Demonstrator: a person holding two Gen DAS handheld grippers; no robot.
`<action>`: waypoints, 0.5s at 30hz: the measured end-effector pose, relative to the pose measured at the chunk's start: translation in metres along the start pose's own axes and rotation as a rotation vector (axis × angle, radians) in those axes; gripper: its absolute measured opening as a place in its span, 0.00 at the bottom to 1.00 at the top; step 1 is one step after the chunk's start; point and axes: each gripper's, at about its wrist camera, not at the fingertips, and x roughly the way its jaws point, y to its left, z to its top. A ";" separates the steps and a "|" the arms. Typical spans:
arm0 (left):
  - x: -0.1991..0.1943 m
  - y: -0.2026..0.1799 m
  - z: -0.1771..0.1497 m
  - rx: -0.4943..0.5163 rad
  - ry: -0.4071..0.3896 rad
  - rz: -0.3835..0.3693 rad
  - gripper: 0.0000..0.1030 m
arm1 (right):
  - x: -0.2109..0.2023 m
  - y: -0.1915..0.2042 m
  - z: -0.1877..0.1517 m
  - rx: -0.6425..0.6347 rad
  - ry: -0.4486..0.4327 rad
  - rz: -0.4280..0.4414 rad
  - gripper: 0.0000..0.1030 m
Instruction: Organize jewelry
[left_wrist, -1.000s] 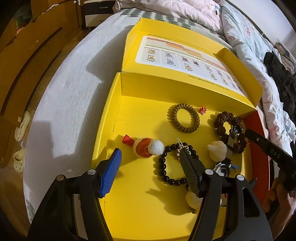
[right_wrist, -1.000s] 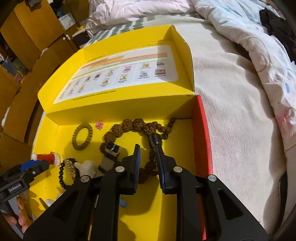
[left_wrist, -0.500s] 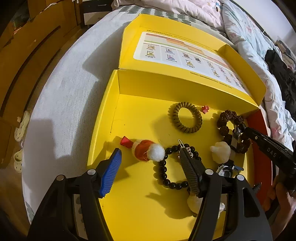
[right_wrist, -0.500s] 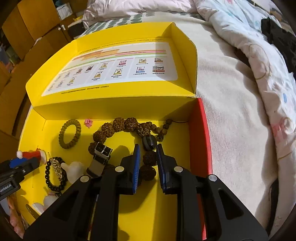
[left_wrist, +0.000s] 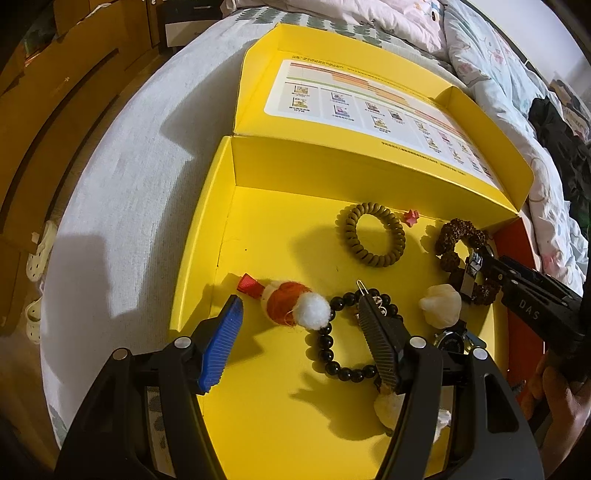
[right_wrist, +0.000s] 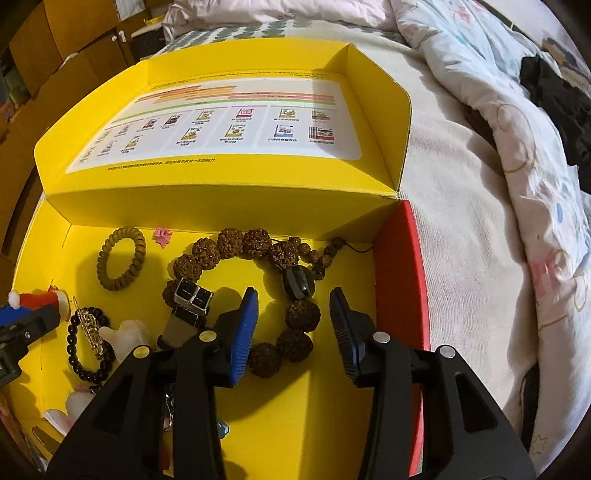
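Note:
A brown knobbly bead bracelet (right_wrist: 232, 240) with one big dark bead (right_wrist: 297, 284) lies on the floor of the yellow box (right_wrist: 332, 424), near its red right wall. My right gripper (right_wrist: 293, 299) hangs over it. Its jaws are opening, and the bracelet's near beads sit between the pads untouched. My left gripper (left_wrist: 299, 301) stands open above a Santa-hat clip (left_wrist: 284, 306) and a black bead bracelet (left_wrist: 325, 347), holding nothing. An olive spiral hair tie (left_wrist: 371, 240) and a small pink star (left_wrist: 410, 217) lie by the back wall.
The box lid (right_wrist: 221, 122) stands folded back behind the tray. A watch strap (right_wrist: 190, 299), a gold hair clip (right_wrist: 88, 325) and white garlic-shaped charms (left_wrist: 441, 306) crowd the box's middle. The box rests on a grey bed cover (left_wrist: 122, 221); a quilt (right_wrist: 517, 184) lies to the right.
The right gripper's jaws were shut on the brown bracelet near its dark bead; they have spread apart and the bracelet now lies flat in the box. The left gripper has kept still.

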 end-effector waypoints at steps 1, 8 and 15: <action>0.001 0.000 0.000 0.000 0.002 -0.002 0.63 | 0.000 0.000 0.000 -0.003 0.001 -0.005 0.43; 0.003 -0.002 -0.001 0.013 0.015 -0.021 0.35 | -0.002 -0.001 -0.001 0.009 0.002 0.011 0.26; 0.002 -0.004 -0.001 0.028 0.014 -0.028 0.21 | -0.003 -0.008 -0.001 0.023 0.007 0.039 0.18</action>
